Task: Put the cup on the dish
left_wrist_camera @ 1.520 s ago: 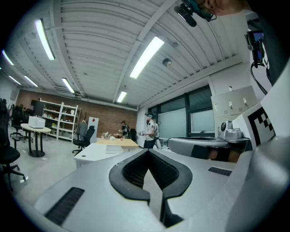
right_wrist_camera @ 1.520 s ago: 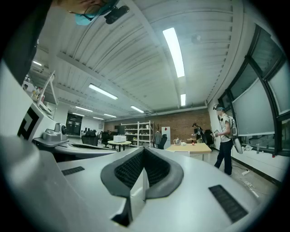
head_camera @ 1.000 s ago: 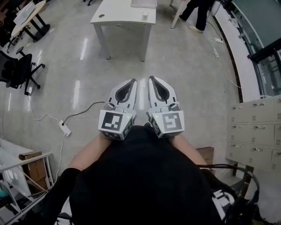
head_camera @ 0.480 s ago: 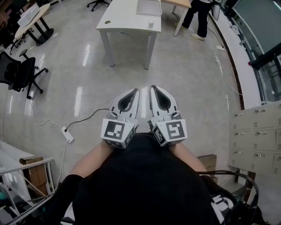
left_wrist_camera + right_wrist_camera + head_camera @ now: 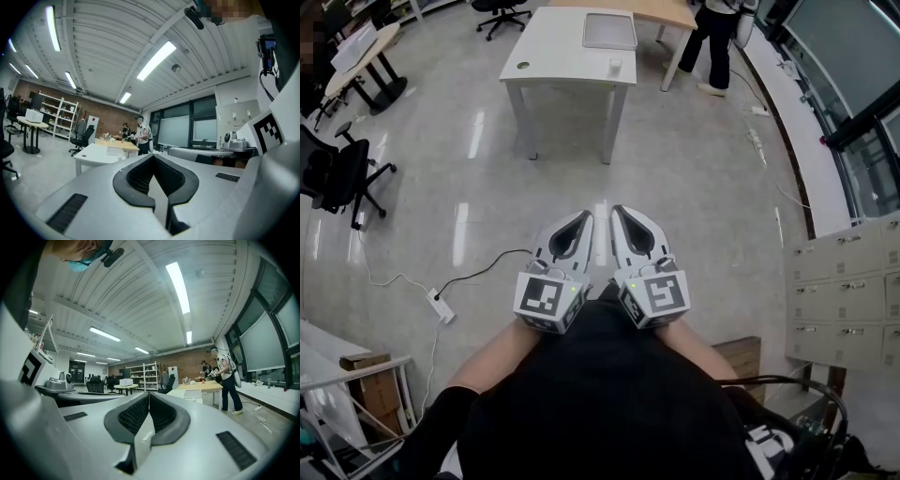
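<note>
A small white cup (image 5: 615, 66) stands near the front right edge of a white table (image 5: 553, 52) far ahead across the floor. Behind the cup on that table lies a grey rectangular dish (image 5: 609, 30). My left gripper (image 5: 581, 217) and right gripper (image 5: 619, 211) are held side by side close to my body, pointing level toward the table. Both are shut with nothing between the jaws. The left gripper view has the left gripper (image 5: 153, 155) with its tips together and the white table (image 5: 93, 154) small and distant. The right gripper (image 5: 149, 393) shows the same way.
A person (image 5: 712, 37) stands by a wooden table at the far right. A black office chair (image 5: 342, 155) is at the left. A power strip (image 5: 441, 305) with cables lies on the floor. Grey cabinets (image 5: 844, 281) line the right.
The white table, cup and dish have come further into the head view from the top edge. Both grippers stay shut, side by side in front of my body.
</note>
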Demonstrator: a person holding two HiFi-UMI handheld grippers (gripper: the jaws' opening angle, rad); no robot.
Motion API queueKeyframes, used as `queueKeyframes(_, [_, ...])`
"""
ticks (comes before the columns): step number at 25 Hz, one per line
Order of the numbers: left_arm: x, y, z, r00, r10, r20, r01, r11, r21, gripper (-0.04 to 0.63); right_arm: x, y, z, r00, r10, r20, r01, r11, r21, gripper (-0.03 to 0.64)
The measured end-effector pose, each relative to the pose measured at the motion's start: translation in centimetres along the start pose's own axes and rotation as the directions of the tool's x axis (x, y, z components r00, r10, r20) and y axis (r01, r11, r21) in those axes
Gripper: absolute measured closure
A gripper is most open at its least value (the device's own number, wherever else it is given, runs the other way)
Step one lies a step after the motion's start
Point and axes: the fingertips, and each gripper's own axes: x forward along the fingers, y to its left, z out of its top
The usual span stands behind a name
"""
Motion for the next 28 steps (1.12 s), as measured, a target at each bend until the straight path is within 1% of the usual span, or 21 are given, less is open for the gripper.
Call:
queueKeyframes(4, [1.0,-0.4,0.0,1.000,-0.011,-0.004,0.011,1.000,-0.007,0.589,0.1,-1.1,0.4,1.000,-0.013,-0.001,0.013,1.000,-0.006,0.603])
queueKeyframes(7, [2.0,-0.7,-0.3,1.000,-0.011,-0.013,0.011,1.000,-0.008,0.589,0.5,-2.2,0.3,1.000,-0.010,0.006,0.010,1.000,0.013,0.603])
queueKeyframes(11, [3.1,0.7,-0.7,0.999,0.024,-0.042,-0.024,1.000,-0.009,0.589,2.0,-2.8,-0.2,1.000,0.013,0.002,-0.013,0.999,0.035,0.603])
queueKeyframes(16, [5.1,1.6,-1.7,0.997,0.039,-0.063,-0.040,0.999,-0.016,0.589,3.9,-4.6,-0.8,0.999,0.038,-0.010,-0.038,0.998,0.049,0.603])
queueKeyframes(18, [6.1,1.5,-1.7,0.998,0.040,-0.058,-0.041,0.999,-0.021,0.589,4.4,-5.3,-0.9,0.999,0.045,-0.016,-0.045,0.998,0.037,0.603])
queueKeyframes(22, [8.6,1.2,-0.8,0.998,0.045,-0.052,-0.046,0.999,-0.007,0.589,5.6,-6.8,-0.6,0.998,0.056,-0.009,-0.056,0.998,0.024,0.603])
queueKeyframes(26, [11.4,1.2,-0.5,0.997,0.045,-0.060,-0.045,0.999,-0.003,0.589,7.0,-9.4,0.0,0.999,0.032,-0.032,-0.030,0.999,0.033,0.603])
queueKeyframes(28, [13.2,1.2,-0.3,0.997,0.044,-0.059,-0.044,0.999,-0.002,0.589,7.7,-10.7,0.2,0.999,0.035,-0.033,-0.034,0.999,0.033,0.603])
